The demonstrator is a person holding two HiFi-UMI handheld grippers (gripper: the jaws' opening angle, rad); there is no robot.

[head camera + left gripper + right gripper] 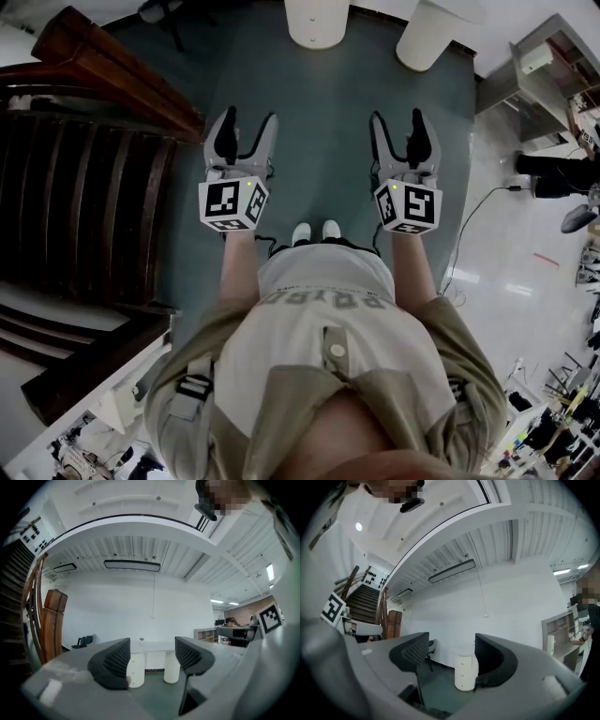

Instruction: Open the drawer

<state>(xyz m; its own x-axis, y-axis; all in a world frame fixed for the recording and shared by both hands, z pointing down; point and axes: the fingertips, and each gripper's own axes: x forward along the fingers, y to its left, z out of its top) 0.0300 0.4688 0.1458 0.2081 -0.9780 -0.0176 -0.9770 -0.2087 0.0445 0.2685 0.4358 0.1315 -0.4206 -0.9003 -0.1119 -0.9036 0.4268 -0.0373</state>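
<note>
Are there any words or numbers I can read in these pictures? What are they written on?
Shirt: one row of letters across it, upside down in the head view and too blurred to read for sure.
Left marker cube and right marker cube: only black-and-white square patterns, no words or numbers.
Nothing else in any view carries readable text.

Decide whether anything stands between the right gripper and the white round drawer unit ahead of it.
Nothing visible does. Only green carpet lies between the right gripper and the white round drawer unit. The gripper's jaws stand apart with nothing in them, well short of the unit.
</note>
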